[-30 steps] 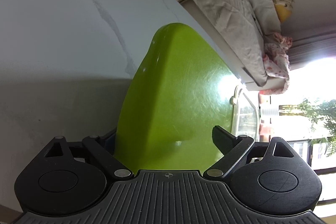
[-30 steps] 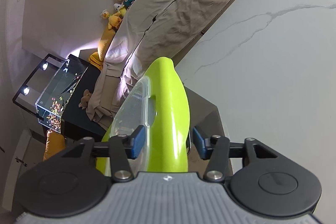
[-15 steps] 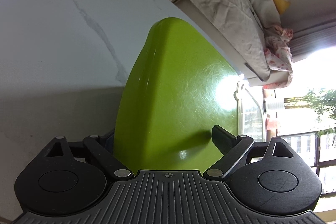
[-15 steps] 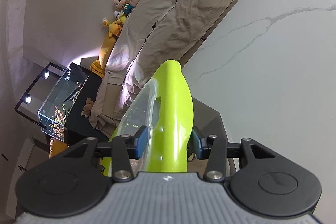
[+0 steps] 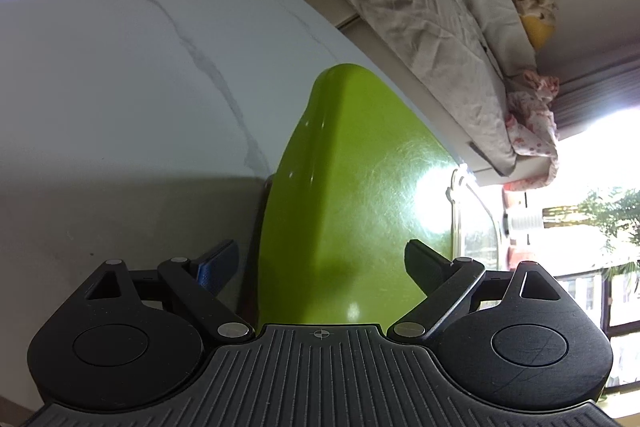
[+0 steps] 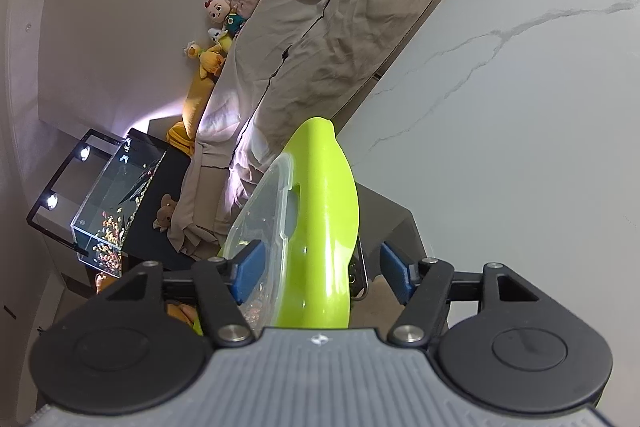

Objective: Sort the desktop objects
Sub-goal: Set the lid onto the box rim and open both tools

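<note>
A lime-green plastic box point(image 5: 360, 211) with a clear lid point(image 6: 260, 215) stands on its side on the white marble table point(image 5: 120, 87). My left gripper point(image 5: 320, 267) straddles one end of it with its jaws spread, the blue left pad point(image 5: 216, 265) clear of the box. My right gripper point(image 6: 324, 267) straddles the other end point(image 6: 320, 227), jaws spread, with a gap on each side. The lid faces away from the table. The box's contents are hidden.
A sofa with a beige cover point(image 6: 340, 7) runs along the far side of the table, with several soft toys point(image 6: 224, 23) on it. A glass fish tank point(image 6: 108, 203) stands on a dark cabinet beyond. A bright window point(image 5: 592, 219) is at the right.
Both grippers have opened: the pads that pressed the green box one second ago now stand apart from it. The box stays on its side on the table.
</note>
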Available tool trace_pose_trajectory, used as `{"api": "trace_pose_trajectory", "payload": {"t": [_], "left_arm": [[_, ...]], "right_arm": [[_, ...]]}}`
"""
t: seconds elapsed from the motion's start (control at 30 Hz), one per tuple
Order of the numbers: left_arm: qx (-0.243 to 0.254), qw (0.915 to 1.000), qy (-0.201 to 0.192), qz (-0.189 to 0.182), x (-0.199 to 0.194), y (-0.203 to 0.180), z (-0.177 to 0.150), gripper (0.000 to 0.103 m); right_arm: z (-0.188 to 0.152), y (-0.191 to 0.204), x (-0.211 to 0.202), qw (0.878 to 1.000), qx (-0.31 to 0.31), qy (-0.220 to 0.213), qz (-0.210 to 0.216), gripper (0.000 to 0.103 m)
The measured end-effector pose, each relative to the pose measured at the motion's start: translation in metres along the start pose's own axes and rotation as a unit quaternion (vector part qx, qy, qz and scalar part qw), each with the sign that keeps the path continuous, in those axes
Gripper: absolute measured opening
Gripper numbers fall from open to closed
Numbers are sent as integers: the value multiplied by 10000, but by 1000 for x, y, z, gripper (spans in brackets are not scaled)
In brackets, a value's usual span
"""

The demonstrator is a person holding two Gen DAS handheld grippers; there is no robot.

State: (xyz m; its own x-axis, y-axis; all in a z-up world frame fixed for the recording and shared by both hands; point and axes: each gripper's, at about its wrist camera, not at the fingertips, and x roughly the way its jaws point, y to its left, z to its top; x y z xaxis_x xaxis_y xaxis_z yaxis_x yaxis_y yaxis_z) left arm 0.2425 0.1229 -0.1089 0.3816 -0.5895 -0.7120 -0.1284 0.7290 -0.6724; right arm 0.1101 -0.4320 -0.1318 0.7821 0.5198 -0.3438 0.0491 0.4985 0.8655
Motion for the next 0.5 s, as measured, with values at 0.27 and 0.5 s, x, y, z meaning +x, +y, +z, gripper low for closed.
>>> {"api": "trace_pose_trajectory", "payload": {"t": [0.27, 0.5], "left_arm": [[-55, 9982, -599, 34, -44, 5, -47, 95], [302, 9974, -597, 284, -63, -12, -107, 98]], "right_arm": [[-14, 3, -31, 9994, 168, -261, -171, 78], [-55, 7, -65, 9976, 529, -453, -48, 92]]}}
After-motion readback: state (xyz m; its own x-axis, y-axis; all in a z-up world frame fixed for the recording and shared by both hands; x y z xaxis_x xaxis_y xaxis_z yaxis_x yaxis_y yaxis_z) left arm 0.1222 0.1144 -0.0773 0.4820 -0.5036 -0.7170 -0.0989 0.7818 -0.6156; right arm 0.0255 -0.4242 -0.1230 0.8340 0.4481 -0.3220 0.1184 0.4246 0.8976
